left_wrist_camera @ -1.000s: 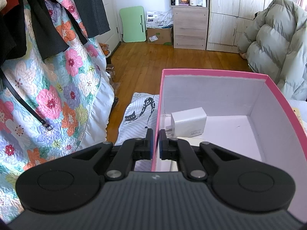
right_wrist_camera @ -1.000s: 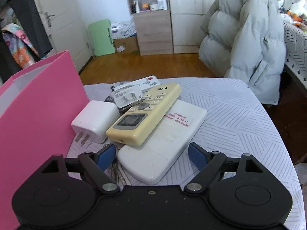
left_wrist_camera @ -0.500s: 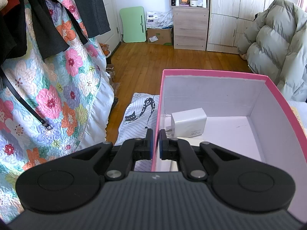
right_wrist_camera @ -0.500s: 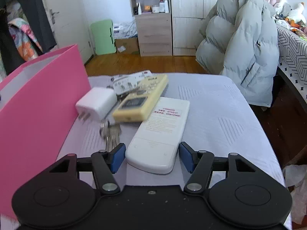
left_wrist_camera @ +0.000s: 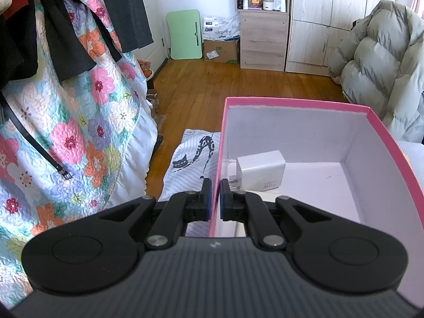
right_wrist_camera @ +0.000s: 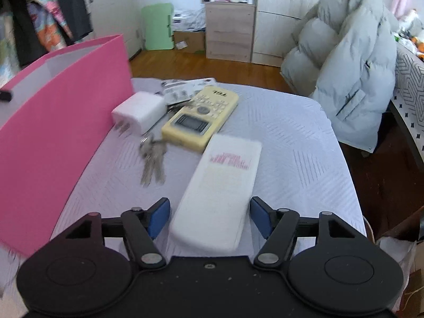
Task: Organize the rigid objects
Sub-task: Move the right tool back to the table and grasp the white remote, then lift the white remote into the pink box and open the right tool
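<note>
the left gripper (left_wrist_camera: 216, 196) has its fingers clamped on the near left wall of the pink box (left_wrist_camera: 381, 129), which holds a white charger (left_wrist_camera: 261, 171) at centre frame. the right gripper (right_wrist_camera: 209, 216) is opening its fingers around the white remote (right_wrist_camera: 222, 185) at lower centre on the table (right_wrist_camera: 291, 137), pads not touching it.

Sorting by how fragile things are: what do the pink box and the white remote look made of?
The pink box looks like matte cardboard: thin walls, dull white lining, slightly rough cut rim. The white remote looks like smooth moulded plastic: rounded corners, soft sheen, printed red label, though the view is blurred.
</note>
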The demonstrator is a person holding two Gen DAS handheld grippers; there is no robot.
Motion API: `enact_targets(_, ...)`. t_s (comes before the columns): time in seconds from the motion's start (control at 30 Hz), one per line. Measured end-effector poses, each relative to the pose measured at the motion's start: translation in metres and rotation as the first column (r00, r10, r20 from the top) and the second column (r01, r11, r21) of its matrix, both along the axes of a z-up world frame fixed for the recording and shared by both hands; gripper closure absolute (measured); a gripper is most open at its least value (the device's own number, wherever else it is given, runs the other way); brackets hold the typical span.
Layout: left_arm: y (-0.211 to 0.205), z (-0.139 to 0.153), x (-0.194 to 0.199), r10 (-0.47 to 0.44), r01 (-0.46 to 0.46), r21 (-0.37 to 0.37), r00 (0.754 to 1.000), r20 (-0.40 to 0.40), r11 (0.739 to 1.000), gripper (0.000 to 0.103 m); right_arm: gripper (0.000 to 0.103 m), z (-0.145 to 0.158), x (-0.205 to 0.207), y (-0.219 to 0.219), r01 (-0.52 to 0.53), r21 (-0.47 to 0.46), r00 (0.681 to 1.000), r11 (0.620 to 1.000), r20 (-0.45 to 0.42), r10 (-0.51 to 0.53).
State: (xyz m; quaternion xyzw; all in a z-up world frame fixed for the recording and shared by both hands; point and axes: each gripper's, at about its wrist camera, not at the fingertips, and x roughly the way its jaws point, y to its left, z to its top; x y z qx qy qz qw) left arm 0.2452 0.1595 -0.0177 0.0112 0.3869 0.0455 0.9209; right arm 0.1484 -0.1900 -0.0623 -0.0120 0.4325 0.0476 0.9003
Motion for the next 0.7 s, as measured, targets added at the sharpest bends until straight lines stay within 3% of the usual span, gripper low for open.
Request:
enact_targets(0.1, 0.000, 0.000, 0.001, 0.001, -0.001, -0.008, 1.000, 0.002, 1.000, 0.099, 0.032, -0.006, 0.016, -0.003, 0.046, 0.002, 0.999, 0.999, 0.011, -0.046)
enact_targets(0.27, -0.003, 0.000, 0.000, -0.005, 0.005, 0.024, 1.000, 0.001, 1.000, 0.099, 0.038, -0.007, 0.023, -0.003, 0.022, 0.001, 0.999, 1.000, 0.032, -0.022)
enact_targets(0.7, -0.005, 0.000, -0.001, -0.006, 0.006, 0.039, 1.000, 0.002, 0.999, 0.098, 0.039, 0.019, -0.014, 0.001, -0.035, 0.068, 0.988, 0.997, 0.154, 0.024)
